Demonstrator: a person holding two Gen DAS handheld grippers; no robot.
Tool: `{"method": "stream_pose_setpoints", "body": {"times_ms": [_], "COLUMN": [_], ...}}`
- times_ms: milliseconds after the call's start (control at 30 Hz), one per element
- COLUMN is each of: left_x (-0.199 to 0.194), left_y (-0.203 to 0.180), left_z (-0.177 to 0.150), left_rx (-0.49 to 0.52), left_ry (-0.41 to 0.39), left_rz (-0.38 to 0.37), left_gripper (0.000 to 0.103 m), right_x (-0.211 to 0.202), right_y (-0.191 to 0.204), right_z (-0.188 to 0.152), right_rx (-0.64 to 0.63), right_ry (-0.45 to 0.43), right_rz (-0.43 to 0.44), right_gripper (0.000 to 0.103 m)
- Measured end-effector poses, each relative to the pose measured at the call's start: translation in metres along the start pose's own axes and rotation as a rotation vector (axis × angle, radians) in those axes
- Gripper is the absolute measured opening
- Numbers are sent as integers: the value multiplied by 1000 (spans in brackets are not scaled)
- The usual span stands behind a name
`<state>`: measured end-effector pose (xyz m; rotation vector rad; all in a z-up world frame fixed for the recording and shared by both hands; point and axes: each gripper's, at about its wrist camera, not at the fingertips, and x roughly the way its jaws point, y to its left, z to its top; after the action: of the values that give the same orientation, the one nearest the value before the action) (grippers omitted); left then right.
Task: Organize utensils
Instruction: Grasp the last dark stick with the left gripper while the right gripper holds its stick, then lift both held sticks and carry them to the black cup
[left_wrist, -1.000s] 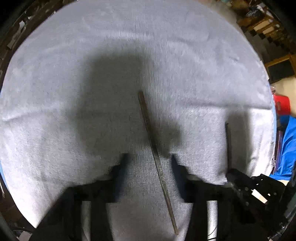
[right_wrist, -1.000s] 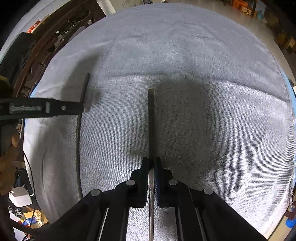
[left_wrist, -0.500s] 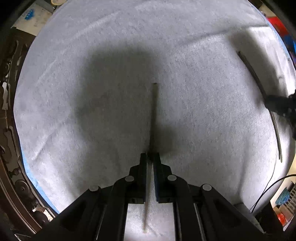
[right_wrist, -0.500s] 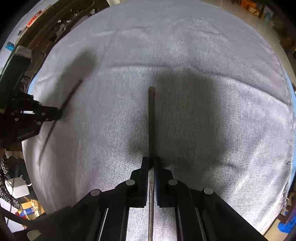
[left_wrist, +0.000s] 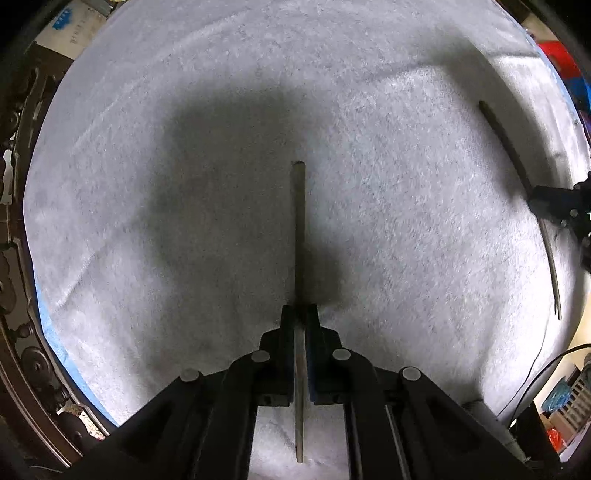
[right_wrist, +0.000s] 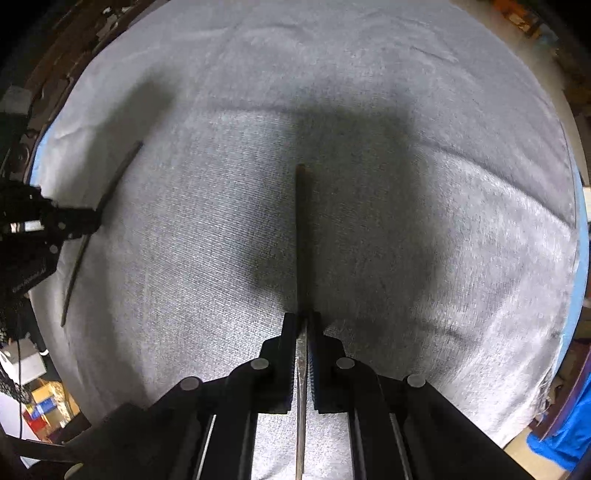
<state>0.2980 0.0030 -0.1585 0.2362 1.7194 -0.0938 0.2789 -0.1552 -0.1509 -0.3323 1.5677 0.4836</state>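
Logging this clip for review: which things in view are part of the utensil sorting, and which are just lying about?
Part of the job:
- left gripper, shut on one chopstick
- right gripper, shut on the other chopstick

Just lying about:
- grey cloth under everything
- dark wooden furniture at the left edge
- red and blue clutter, too blurred to name

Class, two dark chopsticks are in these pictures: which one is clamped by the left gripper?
The chopstick running straight up the middle of the left wrist view, pinched in the left gripper. The other chopstick sits far right there, in the right gripper.
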Motion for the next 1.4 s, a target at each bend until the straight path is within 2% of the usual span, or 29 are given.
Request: {"method": "stream_pose_setpoints", "body": {"times_ms": [200,333,500,733,1000,1267,1400], "left_x": [3,1,-9,-19,-50,-85,-100], "left_y": [8,20,33,35,48,49,49], "left_z": [-18,-34,-68,-122,-182,-216,-239], "left_rx": [-29,-66,-143,-226,-324,-426,-495], "left_ry": [1,-27,-117,-225,-371,-499,-570], "left_rz": [-15,-43,-114,-157,-200,-236,-286], "left_gripper": [5,5,5,5,5,5,5], "right_x": [-6,-20,-38,-67,-114,-125,-128], "right_y": [-6,-16,-27,-42,-44,-35,-37], "right_z": [-18,-38,-60,-95,-133,-165,-188], "right_rx": [23,59,116,167,213,270,320], "right_ry": [-19,-65,-143,-245,-387,-500,-567], "right_rz": [17,42,77,108,133,200,252], "right_gripper": [7,7,7,7,7,7,7]}}
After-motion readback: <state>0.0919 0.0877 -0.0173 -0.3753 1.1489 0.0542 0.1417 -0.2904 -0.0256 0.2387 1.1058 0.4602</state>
